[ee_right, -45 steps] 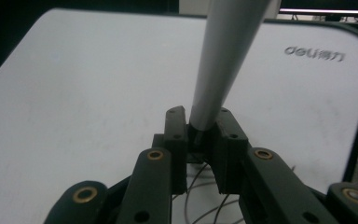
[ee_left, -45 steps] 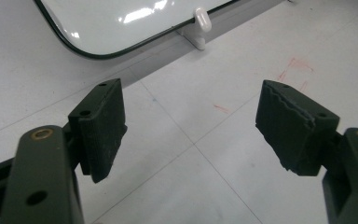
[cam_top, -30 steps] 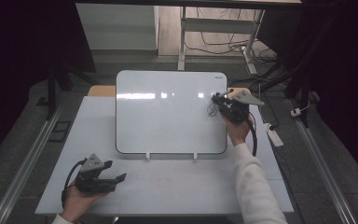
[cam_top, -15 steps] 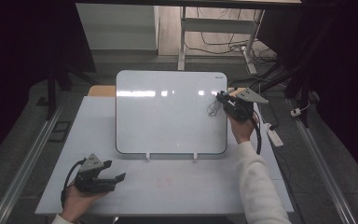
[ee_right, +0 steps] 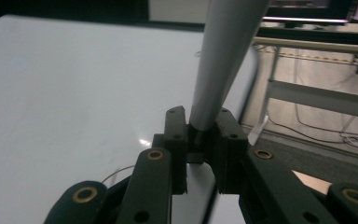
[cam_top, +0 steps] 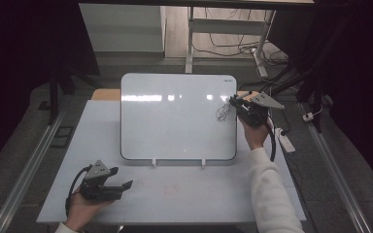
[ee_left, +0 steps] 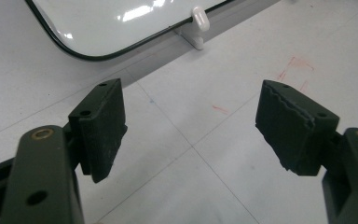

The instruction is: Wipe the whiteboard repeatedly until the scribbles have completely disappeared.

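Right gripper [cam_top: 236, 103] at the right edge of the whiteboard [cam_top: 175, 121], jaws clamped on a grey marker [ee_right: 223, 60]; its tip meets the board by a dark scribble [cam_top: 222, 112]. Left gripper [cam_top: 119, 187] rests low on the white table [cam_top: 199, 194], jaws wide apart, holding nothing. The whiteboard stands propped on small white clips [ee_left: 199, 21].

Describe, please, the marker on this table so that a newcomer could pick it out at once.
Start at the whiteboard standing on the white table. At its right edge, beside a black scribble, the right gripper is shut on the marker. It is a pale grey barrel, the one thing held.
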The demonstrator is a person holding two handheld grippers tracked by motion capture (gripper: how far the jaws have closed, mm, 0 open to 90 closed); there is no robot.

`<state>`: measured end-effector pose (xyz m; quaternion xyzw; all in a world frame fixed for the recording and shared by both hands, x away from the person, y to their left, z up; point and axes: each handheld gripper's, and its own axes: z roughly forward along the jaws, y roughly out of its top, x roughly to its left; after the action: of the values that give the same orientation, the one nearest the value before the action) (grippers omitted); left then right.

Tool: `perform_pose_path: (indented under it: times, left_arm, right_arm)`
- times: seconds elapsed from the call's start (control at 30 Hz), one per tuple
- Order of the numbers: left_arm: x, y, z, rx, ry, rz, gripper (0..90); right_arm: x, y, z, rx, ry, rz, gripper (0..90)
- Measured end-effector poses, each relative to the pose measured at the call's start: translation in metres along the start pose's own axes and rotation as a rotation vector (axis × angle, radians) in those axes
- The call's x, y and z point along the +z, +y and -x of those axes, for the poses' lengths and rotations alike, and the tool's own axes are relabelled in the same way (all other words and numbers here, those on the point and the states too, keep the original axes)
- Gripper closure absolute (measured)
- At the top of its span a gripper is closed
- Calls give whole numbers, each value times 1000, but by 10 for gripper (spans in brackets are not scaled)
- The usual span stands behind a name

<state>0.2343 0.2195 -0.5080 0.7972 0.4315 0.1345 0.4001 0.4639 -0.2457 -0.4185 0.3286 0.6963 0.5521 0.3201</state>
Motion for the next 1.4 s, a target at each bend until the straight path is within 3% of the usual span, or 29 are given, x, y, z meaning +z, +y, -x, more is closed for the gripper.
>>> perform_pose_path:
  times: [0.07,0.13,0.17,0.2,0.3,0.37,0.4,0.43,0.47,0.53,0.57,0.67,0.73,0.77,0.8,0.83,0.87,0.9,0.97,1.07,1.1,1.13,1.17,1.27,1.3,1.33,1.4]
  left_arm:
    - [1,0,0,2,0,-5,250]
    - [1,0,0,3,-1,-6,250]
    - [1,0,0,3,-2,-3,250]
    - [0,0,0,1,-1,-1,250]
    - [1,0,-1,-3,0,-2,250]
    - [1,0,0,2,-2,-6,250]
    - [1,0,1,4,-2,-5,249]
    - [1,0,2,5,-2,-4,250]
    - [1,0,2,5,-1,-3,250]
    - [1,1,0,2,0,0,250]
    - [1,1,0,1,0,-3,250]
    - [1,0,0,2,1,-4,250]
    - [0,0,1,4,0,0,250]
    - [0,0,0,2,0,2,250]
    - [0,0,0,1,1,3,250]
    - [0,0,-1,1,1,1,250]
    - [1,1,-1,0,0,-2,250]
    - [1,0,-1,1,-1,-4,250]
    - [1,0,0,5,-1,-2,250]
    - [-1,0,0,2,1,3,250]
    - [0,0,-1,1,2,2,250]
    - [0,1,-2,0,2,0,250]
    - [1,1,-2,0,1,-1,250]
    - [-1,0,0,4,1,3,250]
    - [-1,0,0,5,1,4,250]
    - [-2,0,0,4,1,5,250]
    - [-1,1,-2,0,1,6,250]
  right_arm:
    - [0,1,3,18,0,5,778]
    - [0,1,9,72,-10,23,778]
    - [0,1,8,71,-10,17,778]
    - [2,-1,-2,23,27,-15,778]
    - [1,-5,-13,-6,59,-28,778]
    - [-1,-6,-10,-5,37,-17,778]
    - [-4,-6,-2,49,-21,19,778]
    - [-4,-7,0,72,-23,29,778]
    - [-3,-8,-4,65,-16,27,777]
    - [3,-9,-19,4,46,-4,777]
    - [5,-8,-25,-33,54,-16,778]
    - [5,-6,-21,-21,30,-2,778]
    - [2,-7,-11,65,0,28,778]
    - [3,-9,-17,52,23,13,778]
    - [5,-10,-23,10,52,-8,778]
    - [5,-10,-23,10,52,-8,778]
    - [5,-10,-28,-19,69,-26,778]
    - [3,-8,-24,-16,54,-21,778]
    - [-1,-9,-11,64,3,15,778]
    - [-1,-11,-15,63,13,7,778]
    - [3,-13,-30,8,77,-21,778]
    - [3,-13,-30,8,77,-21,778]
    - [3,-13,-34,-41,73,-37,778]
    - [-4,-12,-14,42,-9,12,778]
    - [-4,-12,-14,42,-9,12,778]
    - [-5,-12,-8,71,-20,25,778]
    - [-5,-12,-12,53,-26,19,778]
